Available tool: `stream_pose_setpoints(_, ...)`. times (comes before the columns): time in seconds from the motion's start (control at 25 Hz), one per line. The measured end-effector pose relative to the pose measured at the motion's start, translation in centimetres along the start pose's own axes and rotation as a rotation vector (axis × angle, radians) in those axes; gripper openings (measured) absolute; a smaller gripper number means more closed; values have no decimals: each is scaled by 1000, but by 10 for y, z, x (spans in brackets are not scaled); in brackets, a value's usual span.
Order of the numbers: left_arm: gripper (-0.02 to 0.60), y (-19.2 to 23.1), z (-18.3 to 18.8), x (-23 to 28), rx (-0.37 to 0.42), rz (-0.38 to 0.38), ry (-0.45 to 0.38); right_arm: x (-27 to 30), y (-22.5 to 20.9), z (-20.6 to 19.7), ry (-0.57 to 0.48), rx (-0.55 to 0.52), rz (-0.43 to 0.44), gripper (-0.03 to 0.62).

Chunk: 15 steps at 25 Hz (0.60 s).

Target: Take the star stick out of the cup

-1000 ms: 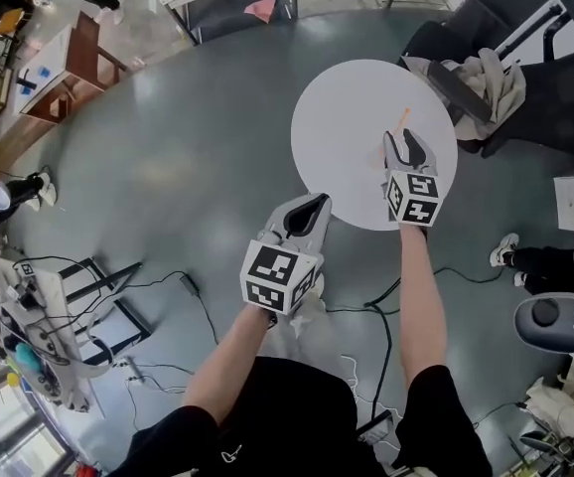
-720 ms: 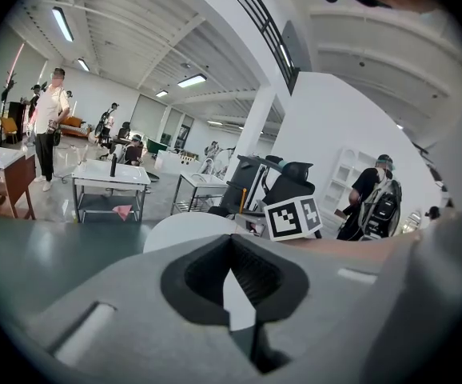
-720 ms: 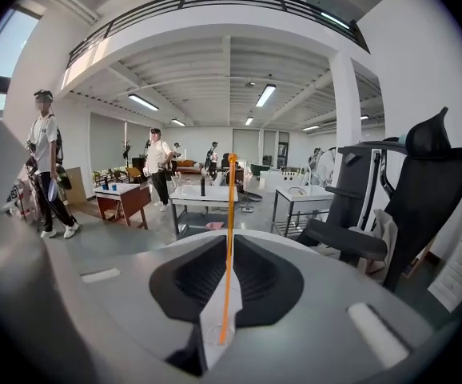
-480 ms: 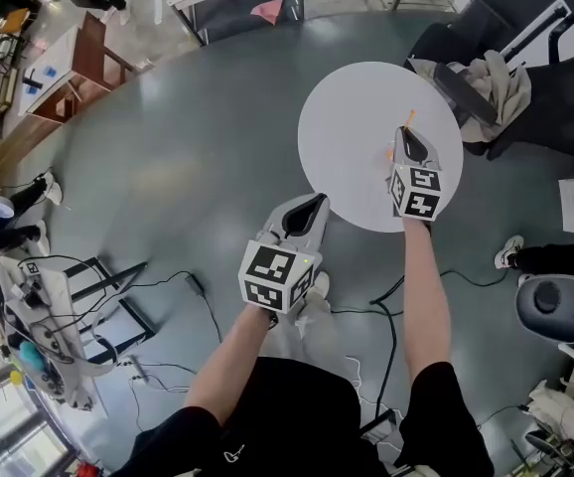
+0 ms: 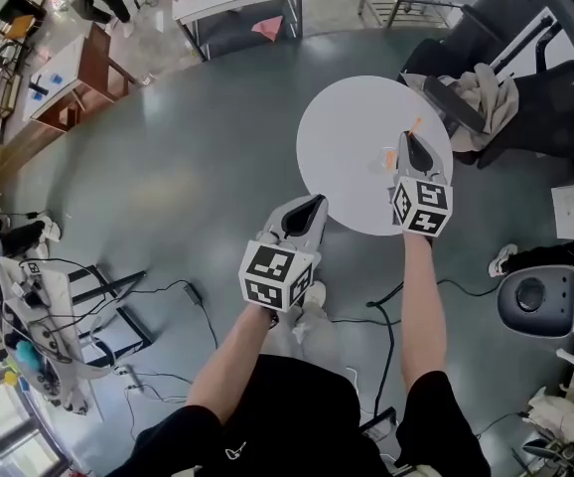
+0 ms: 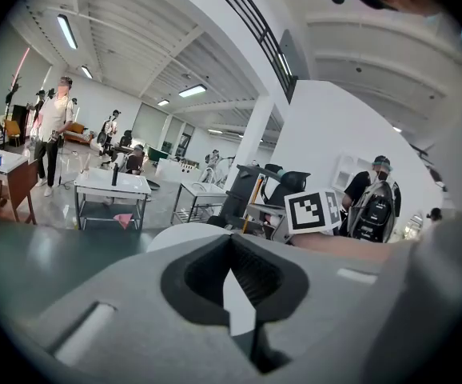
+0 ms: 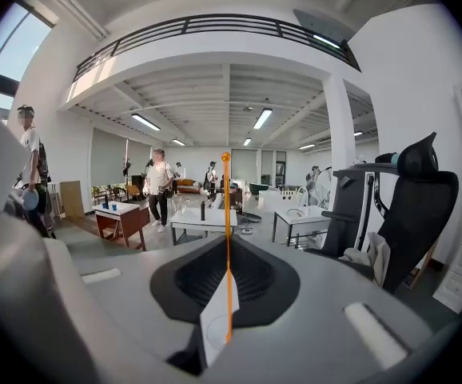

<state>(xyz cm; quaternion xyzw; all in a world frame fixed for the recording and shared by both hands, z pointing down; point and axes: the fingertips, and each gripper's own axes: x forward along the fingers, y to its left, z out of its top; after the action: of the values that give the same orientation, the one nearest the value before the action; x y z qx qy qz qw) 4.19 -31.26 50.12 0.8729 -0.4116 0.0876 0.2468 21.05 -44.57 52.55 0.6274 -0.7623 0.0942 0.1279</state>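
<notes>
Presently, four entries.

Entry one, right gripper point(image 7: 228, 274): the jaws are pressed onto the star stick point(image 7: 227, 206), a thin orange rod pinched low on its length and standing upright above them. It has a small knob at the top, too small to read as a star.

Entry two, cup point(image 5: 387, 158): a small pale thing on the round white table point(image 5: 352, 137), just beside the right gripper's tip. In the right gripper view a faint ring shows under the stick's lower end, likely the rim. Whether the stick's foot is clear of that rim cannot be told.

Entry three, left gripper point(image 5: 312, 207): the jaws are together with nothing between them, at the table's near edge and well apart from the cup.

Entry four, step in hand, as judged: the draw-out itself, with the grip made and the lift to complete. The next move calls for a straight upward pull with the stick vertical, so its foot does not catch the rim and tip the light cup.
</notes>
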Motion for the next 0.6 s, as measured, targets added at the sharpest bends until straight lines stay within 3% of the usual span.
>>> stream_pose_setpoints(0.6, 3, -28, 46, -49, 13, 13, -136, -111, 35, 100, -182, -6, 9, 11)
